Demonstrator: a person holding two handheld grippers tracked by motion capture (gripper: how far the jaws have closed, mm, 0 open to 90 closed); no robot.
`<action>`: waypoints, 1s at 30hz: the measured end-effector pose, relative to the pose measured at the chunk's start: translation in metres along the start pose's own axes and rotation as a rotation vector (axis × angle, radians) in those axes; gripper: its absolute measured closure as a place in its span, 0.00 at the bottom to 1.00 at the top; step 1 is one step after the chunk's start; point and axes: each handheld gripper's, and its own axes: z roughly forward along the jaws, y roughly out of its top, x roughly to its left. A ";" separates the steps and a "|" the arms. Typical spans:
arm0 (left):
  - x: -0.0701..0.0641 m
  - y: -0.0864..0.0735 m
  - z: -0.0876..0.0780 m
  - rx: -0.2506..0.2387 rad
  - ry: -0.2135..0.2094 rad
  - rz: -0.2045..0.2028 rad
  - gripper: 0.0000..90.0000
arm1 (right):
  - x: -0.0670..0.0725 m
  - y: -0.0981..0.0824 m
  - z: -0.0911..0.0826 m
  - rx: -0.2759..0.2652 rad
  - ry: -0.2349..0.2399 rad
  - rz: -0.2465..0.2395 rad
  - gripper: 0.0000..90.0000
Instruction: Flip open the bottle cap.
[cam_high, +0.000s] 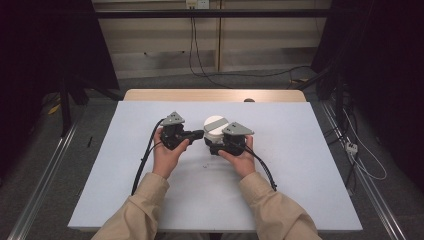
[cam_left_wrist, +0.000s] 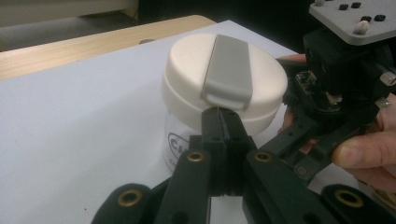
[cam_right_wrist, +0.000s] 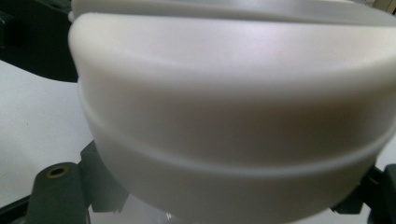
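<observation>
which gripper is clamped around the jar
The right gripper: its jaws sit either side of the jar, just under the white lid. The left gripper has its jaws pressed together, tips at the lid's grey flap.

beige sleeves (cam_high: 145, 205) (black cabled grippers)

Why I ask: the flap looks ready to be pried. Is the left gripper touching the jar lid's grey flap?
Touching. In the left gripper view, the shut left gripper meets the lower edge of the grey flap with no gap.
</observation>
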 end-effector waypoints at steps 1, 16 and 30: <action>0.000 0.000 0.000 -0.003 0.000 0.000 1.00 | 0.000 0.000 0.000 0.000 0.000 0.000 0.21; -0.003 0.013 0.000 -0.023 -0.009 0.005 1.00 | 0.000 0.000 0.000 0.002 -0.001 -0.003 0.21; -0.003 0.022 0.000 -0.028 -0.008 0.014 1.00 | 0.000 0.000 0.000 0.004 -0.001 -0.003 0.21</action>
